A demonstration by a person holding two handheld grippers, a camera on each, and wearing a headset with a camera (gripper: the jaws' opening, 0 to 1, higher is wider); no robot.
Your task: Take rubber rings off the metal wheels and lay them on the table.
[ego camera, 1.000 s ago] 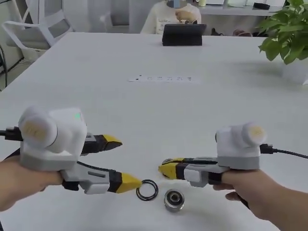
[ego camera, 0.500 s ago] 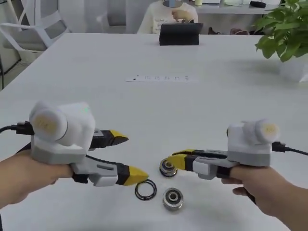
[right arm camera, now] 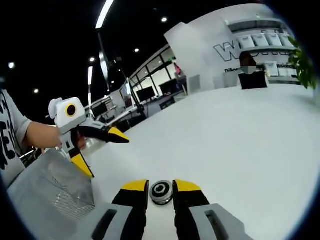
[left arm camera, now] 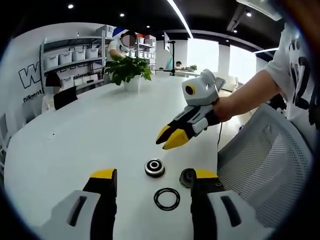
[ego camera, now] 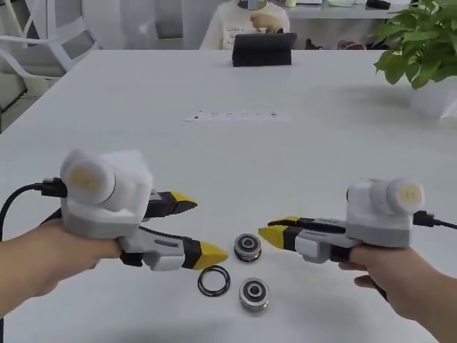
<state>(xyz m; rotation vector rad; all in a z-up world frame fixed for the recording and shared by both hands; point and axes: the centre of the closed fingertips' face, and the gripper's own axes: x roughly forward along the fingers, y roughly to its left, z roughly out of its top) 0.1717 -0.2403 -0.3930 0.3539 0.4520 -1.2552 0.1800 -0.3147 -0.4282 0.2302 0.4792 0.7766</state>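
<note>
Nearest you on the white table (ego camera: 235,164), a small silver metal wheel with a dark centre (ego camera: 253,294) lies flat, and just beside it to the left a thin black rubber ring (ego camera: 215,281) lies loose on the tabletop, close to that wheel but on nothing. A little farther out sits a second small metal wheel with a darker rim (ego camera: 248,246), also flat; whether it wears a ring you cannot tell from here. Your left gripper (ego camera: 196,227), white and grey with yellow-tipped black jaws, hovers above the table with its jaws spread wide and nothing between them, the lower tip just above and left of the loose ring. Your right gripper (ego camera: 275,230) points in from the other side, its jaws parted only narrowly and holding nothing; the darker-rimmed wheel lies just off its tips, and the right gripper view shows that wheel in line with the gap. The two grippers face each other across the wheels, near but apart. Farther out, a white power strip (ego camera: 232,115) lies flat mid-table. At the far edge stands a black tablet-like panel (ego camera: 262,51), with a leafy green plant (ego camera: 418,39) at the far right.
</note>
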